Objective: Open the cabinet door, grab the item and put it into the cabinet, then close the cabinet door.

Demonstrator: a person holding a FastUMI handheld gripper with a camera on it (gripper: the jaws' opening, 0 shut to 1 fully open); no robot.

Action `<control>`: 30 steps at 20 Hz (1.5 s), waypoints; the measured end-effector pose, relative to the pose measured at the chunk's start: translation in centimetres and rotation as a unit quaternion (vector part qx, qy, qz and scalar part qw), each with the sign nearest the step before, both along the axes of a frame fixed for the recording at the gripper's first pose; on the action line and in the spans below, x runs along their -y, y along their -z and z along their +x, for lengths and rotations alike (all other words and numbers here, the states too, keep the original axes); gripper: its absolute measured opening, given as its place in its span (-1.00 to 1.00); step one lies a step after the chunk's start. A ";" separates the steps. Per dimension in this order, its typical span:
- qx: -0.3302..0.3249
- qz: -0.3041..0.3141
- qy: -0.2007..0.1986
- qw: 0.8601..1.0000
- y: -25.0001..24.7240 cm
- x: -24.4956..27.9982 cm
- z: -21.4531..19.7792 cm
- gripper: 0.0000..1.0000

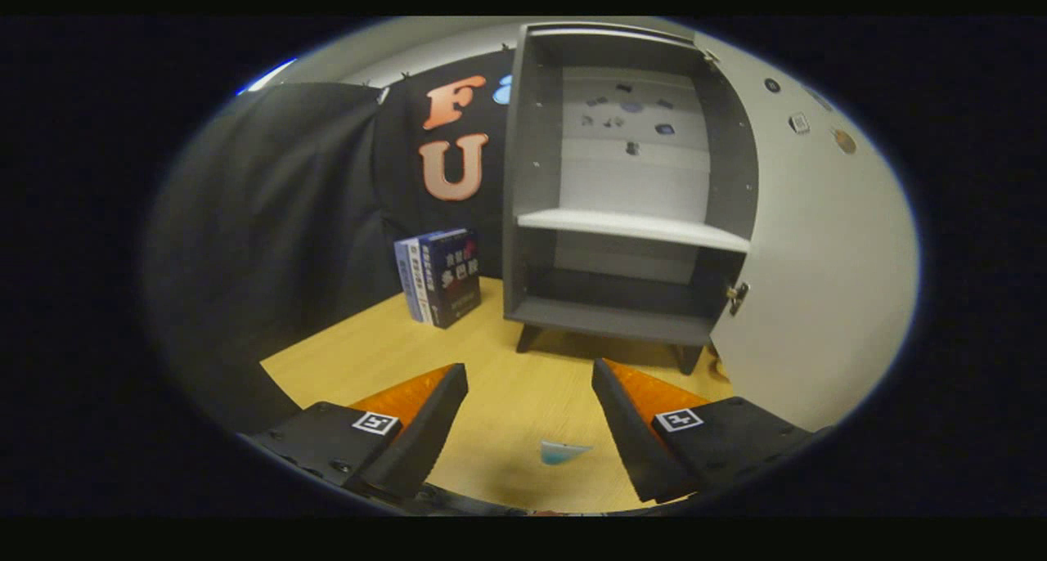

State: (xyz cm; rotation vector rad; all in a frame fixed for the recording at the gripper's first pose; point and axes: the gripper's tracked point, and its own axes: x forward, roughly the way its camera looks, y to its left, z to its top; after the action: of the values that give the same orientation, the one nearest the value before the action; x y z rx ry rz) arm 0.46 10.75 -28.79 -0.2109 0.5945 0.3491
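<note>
**Cabinet open, gripper empty**

The gripper hangs over the wooden table with its fingers spread wide apart and nothing between them. Beyond the fingers, the grey cabinet stands toward the table's far edge on short legs, its door swung open to the right. One white shelf crosses its inside; both compartments look bare. A stack of upright books stands just left of the cabinet, near the table's far edge.
</note>
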 end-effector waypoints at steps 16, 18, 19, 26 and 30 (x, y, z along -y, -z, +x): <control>-0.117 0.004 0.095 0.989 12.1 4.8 -1.8 0.17; -0.091 0.016 0.082 0.992 8.5 4.2 -0.3 0.17; -0.070 0.023 0.075 0.994 5.7 3.6 1.0 0.17; 0.078 0.118 0.013 0.990 -15.5 -2.2 11.1 0.15; 0.136 0.101 -0.005 0.985 -22.6 -3.0 17.8 0.15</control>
State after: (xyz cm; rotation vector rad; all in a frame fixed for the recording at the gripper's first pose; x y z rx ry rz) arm 18.25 13.77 -6.16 -0.0638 0.2854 0.3812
